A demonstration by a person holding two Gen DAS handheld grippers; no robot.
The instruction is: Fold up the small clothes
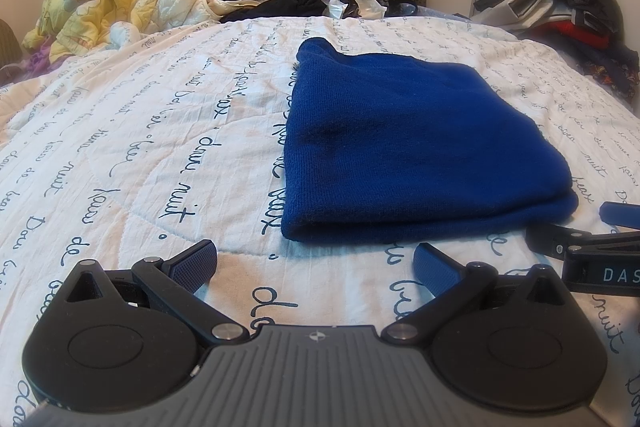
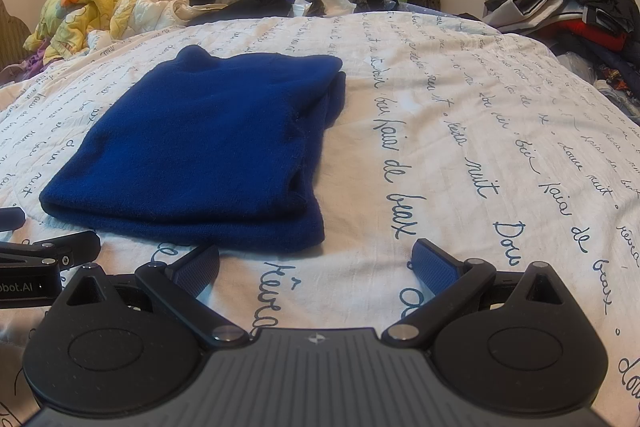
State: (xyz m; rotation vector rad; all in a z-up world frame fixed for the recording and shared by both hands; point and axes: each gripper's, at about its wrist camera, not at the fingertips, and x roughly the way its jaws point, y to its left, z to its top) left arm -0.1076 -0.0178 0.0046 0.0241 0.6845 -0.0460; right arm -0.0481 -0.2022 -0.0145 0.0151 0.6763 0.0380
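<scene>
Since the blue knit garment [image 1: 420, 143] already lies doubled on the white quilt [image 1: 160, 155] of the bed, well short of its cluttered far edge, the step in hand looks like a final fold or a tidy-up. The left gripper [image 1: 316, 263] hangs just off the garment's near edge with its jaws spread wide and empty; the right gripper [image 2: 316, 261] does likewise near the right near corner. To fold well, each should pinch all layers at a near corner, lift evenly, and lay the edge flush against the far one.
</scene>
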